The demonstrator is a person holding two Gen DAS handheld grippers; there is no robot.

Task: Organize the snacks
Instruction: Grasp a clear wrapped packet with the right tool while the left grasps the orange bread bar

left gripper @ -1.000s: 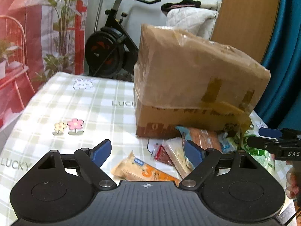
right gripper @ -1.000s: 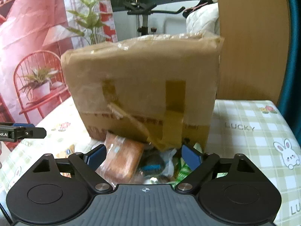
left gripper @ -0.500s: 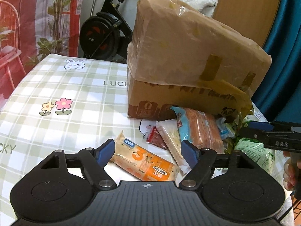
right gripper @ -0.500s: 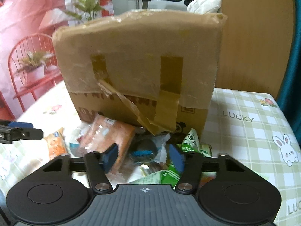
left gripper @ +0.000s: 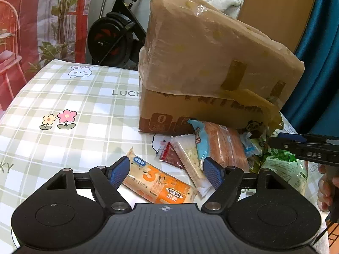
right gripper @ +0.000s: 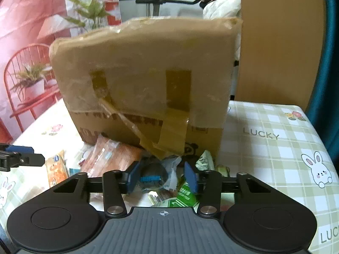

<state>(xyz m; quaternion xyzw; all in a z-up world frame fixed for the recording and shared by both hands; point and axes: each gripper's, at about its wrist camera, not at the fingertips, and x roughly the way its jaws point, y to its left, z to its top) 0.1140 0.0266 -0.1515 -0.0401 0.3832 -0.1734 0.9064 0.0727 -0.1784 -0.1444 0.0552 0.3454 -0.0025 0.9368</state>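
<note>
A pile of snacks lies on the checked tablecloth (left gripper: 63,97) against a taped cardboard box (left gripper: 211,63). My left gripper (left gripper: 166,167) is open just above an orange biscuit pack (left gripper: 163,182) that lies between its fingers, pads clear of it. To the right are a clear cracker pack (left gripper: 188,158) and a blue-and-orange pack (left gripper: 220,146). My right gripper (right gripper: 161,171) has its jaws closing around a dark round snack (right gripper: 153,174) in a clear wrapper. Its left pad is at the snack, and a small gap shows at the right pad.
The box (right gripper: 148,74) stands close behind both grippers and blocks the way forward. A green pack (right gripper: 186,192) lies under my right gripper. The table's far edge runs behind the box, with an exercise bike (left gripper: 114,40) and a red chair (right gripper: 27,80) beyond. A hand (left gripper: 326,186) holds the right gripper.
Both grippers have tipped down and come closer to the snack pile. The right jaws have narrowed around the dark round snack. The left jaws have narrowed slightly over the orange pack.
</note>
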